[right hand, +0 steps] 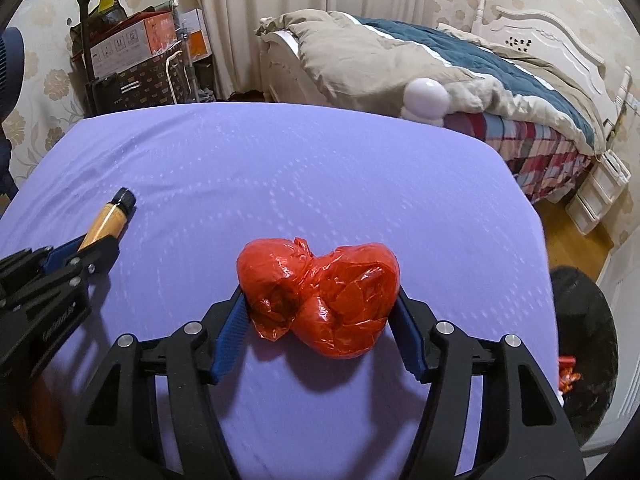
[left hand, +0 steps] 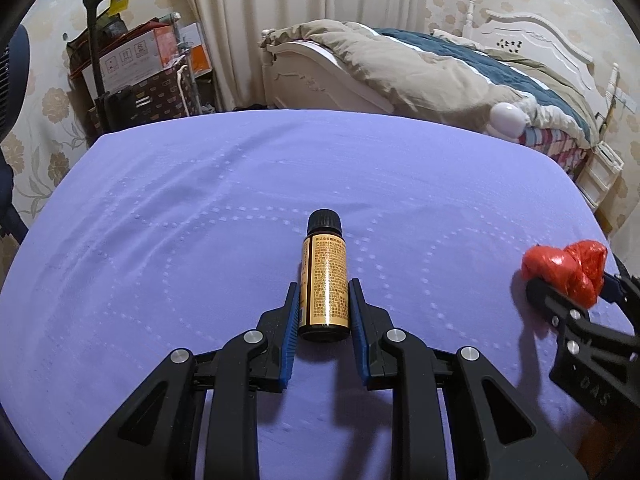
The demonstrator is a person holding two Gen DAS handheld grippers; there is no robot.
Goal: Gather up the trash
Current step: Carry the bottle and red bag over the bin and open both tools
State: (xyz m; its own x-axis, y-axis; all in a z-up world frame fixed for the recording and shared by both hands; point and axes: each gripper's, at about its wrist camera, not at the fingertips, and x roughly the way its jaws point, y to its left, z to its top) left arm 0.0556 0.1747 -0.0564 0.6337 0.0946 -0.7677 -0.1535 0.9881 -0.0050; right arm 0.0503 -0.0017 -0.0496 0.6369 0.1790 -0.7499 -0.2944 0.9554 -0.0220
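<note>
A small amber bottle point(left hand: 324, 276) with a black cap and a gold label lies between the blue pads of my left gripper point(left hand: 324, 285), which is shut on its lower half. The bottle point(right hand: 112, 216) and left gripper point(right hand: 94, 246) also show at the left edge of the right wrist view. A crumpled red plastic bag point(right hand: 348, 280) sits on the purple sheet point(right hand: 280, 168), and my right gripper point(right hand: 320, 292) has both pads pressed against its sides. From the left wrist view the red bag point(left hand: 568, 264) and right gripper point(left hand: 576, 284) appear at far right.
A black trash bin point(right hand: 584, 320) with orange wrappers inside stands on the floor off the mattress's right edge. Beyond the mattress are a second bed point(left hand: 440, 68) with blankets, a white round object point(right hand: 426, 96), and stacked boxes with a trolley point(left hand: 132, 68) at back left.
</note>
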